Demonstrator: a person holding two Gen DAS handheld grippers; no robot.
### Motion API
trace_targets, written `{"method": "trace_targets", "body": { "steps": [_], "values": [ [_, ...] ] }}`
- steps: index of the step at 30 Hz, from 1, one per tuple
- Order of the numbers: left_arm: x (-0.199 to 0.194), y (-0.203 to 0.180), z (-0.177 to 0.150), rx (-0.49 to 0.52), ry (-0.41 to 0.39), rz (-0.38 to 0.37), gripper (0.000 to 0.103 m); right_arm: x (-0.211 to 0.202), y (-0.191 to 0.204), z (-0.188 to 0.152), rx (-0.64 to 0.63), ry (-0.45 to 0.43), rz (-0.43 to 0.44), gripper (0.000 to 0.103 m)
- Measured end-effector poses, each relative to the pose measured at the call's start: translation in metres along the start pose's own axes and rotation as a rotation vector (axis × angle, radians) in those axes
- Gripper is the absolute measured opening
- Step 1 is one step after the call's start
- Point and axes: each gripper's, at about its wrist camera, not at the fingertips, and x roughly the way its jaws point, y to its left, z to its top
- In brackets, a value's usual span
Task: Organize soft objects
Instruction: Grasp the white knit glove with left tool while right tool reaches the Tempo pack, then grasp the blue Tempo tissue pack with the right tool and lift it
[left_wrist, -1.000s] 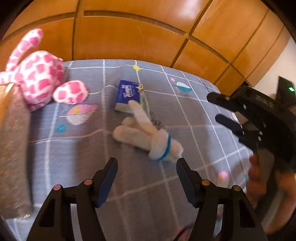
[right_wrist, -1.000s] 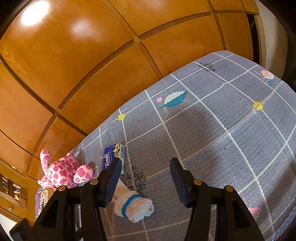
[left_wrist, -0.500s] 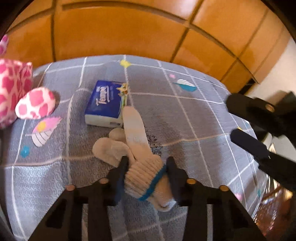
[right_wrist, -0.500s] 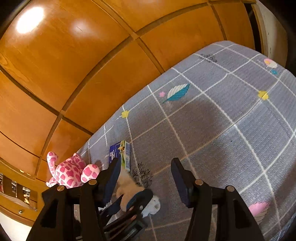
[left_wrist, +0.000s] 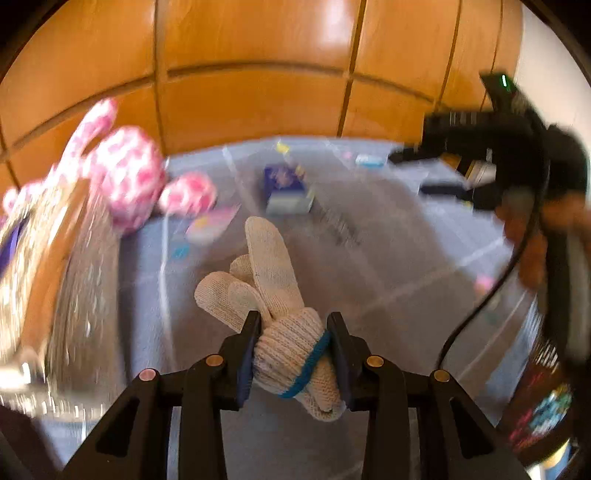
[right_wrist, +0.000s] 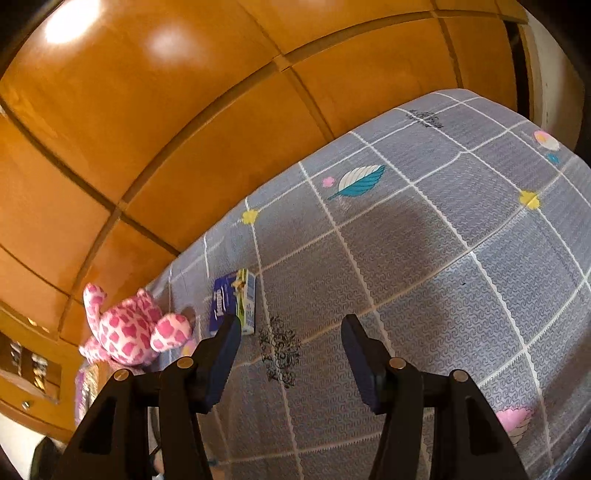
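Pinching the glove (left_wrist: 284, 332) at its ribbed cuff, the left tool (left_wrist: 293, 349) holds something light, limp, floppy; right tool (right_wrist: 291, 345) gapes, empty.

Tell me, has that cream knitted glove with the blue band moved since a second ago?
Yes. The cream knitted glove, clamped in the left gripper, is lifted off the grey grid-patterned mat and away from the blue tissue pack it lay beside.

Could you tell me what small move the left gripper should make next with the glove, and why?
Probably carry it left toward the container. The left gripper has its jaws shut on the glove, which looks lifted off the bedspread, and the right gripper is open and holds nothing.
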Motion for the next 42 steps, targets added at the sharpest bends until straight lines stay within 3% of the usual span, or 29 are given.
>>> {"method": "trace_targets", "body": {
  "steps": [1,4,11,18,22,29,30,42],
  "values": [
    [0.006,0.004,-0.009,-0.005,0.026,0.002,0.037,0.003,0.003,-0.002,-0.017,0.014,-0.004,0.057],
    [0.000,0.013,-0.028,-0.019,-0.041,-0.026,0.037,0.012,0.012,-0.006,-0.061,0.054,-0.012,0.057],
    [0.008,0.025,-0.031,-0.104,-0.062,-0.099,0.039,0.036,0.042,-0.019,-0.184,0.139,-0.055,0.057],
    [0.004,0.022,-0.036,-0.098,-0.091,-0.096,0.040,0.083,0.084,-0.009,-0.278,0.172,-0.133,0.061],
    [0.003,0.023,-0.036,-0.105,-0.102,-0.104,0.040,0.120,0.111,0.001,-0.354,0.184,-0.235,0.061],
    [0.001,0.022,-0.037,-0.108,-0.113,-0.105,0.040,0.158,0.127,0.004,-0.406,0.237,-0.308,0.062],
    [0.001,0.022,-0.037,-0.108,-0.113,-0.104,0.040,0.160,0.126,0.003,-0.415,0.246,-0.308,0.056],
    [-0.002,0.021,-0.039,-0.093,-0.115,-0.082,0.040,0.087,0.096,-0.040,-0.545,0.263,-0.277,0.055]
  ]
}}
